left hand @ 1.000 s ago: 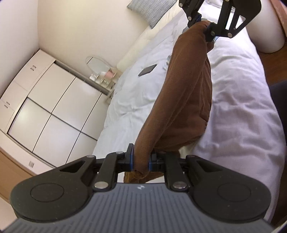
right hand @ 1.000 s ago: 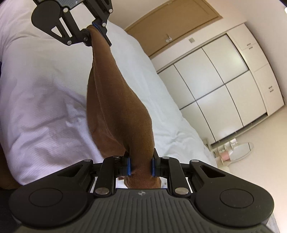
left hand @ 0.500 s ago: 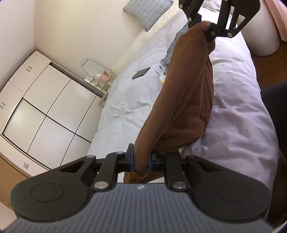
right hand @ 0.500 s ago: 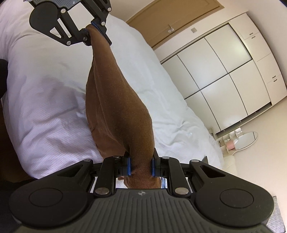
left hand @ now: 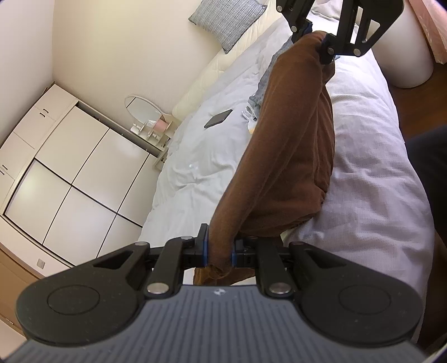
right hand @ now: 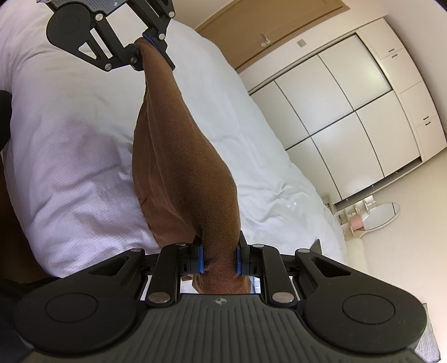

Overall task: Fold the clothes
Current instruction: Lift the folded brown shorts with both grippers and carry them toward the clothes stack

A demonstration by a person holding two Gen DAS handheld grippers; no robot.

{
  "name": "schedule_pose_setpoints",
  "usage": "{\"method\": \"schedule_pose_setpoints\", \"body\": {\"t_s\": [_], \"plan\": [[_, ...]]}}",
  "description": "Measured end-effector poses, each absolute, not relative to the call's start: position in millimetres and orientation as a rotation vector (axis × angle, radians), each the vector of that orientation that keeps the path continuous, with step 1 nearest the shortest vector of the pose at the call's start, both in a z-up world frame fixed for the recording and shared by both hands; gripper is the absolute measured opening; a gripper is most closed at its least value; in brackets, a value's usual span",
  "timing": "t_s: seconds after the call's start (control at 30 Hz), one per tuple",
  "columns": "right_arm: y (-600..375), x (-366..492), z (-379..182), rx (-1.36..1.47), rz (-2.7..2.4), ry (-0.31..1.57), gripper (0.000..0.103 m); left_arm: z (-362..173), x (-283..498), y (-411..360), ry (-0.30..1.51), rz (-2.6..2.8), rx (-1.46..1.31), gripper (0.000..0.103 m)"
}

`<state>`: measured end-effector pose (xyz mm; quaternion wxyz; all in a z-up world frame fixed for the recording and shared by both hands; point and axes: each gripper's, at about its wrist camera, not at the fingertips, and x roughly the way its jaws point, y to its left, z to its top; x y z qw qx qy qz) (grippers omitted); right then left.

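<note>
Brown garment (left hand: pixel 293 145) hangs stretched btwn both grippers, above the white duvet (left hand: pixel 371 156) of a bed; its slack lower part sags down toward the bedding, contact unclear. Left gripper (left hand: pixel 219 251) is clamped on one end, blue pads pinching bunched cloth, a bit of fabric poking out below the jaws. Right gripper (right hand: pixel 219 258) is likewise closed tight on the other end. Each gripper shows at the top of the other's view. Beyond the garment: dark phone (left hand: pixel 218 118) lying on the duvet, grey cushion (left hand: pixel 226 21) at the headboard end, oval mirror (left hand: pixel 144 110) near the white wardrobe (left hand: pixel 69 173).
</note>
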<state>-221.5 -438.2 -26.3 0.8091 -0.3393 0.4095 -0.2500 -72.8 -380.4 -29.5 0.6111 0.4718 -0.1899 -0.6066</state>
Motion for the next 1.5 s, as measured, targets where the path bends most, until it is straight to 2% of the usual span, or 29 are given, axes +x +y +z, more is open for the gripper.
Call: {"method": "schedule_pose_setpoints", "body": {"t_s": [0.43,0.83,1.17,1.37,1.43,1.5], "plan": [[-444,-258,-6,-0.657,-0.623,0.854,0.018,-4,-105,-407,-0.53,-1.465,1.092,0.012],[-487,-332,9,-0.546,-0.739,0.877,0.018,5,-169,-487,-0.608,-1.614,1.162,0.012],[-594,-384,34,-0.496,-0.891,0.895,0.018,33,-220,-636,-0.677,-1.701,1.12,0.012],[-686,-402,78,-0.669,-1.119,0.827,0.018,81,-249,-738,-0.809,-1.62,0.962,0.011],[-701,-405,77,-0.737,-1.192,0.79,0.019,77,-256,-764,-0.826,-1.605,0.936,0.011],[-713,-408,64,-0.757,-1.226,0.765,0.019,49,-259,-788,-0.782,-1.628,0.97,0.011]]}}
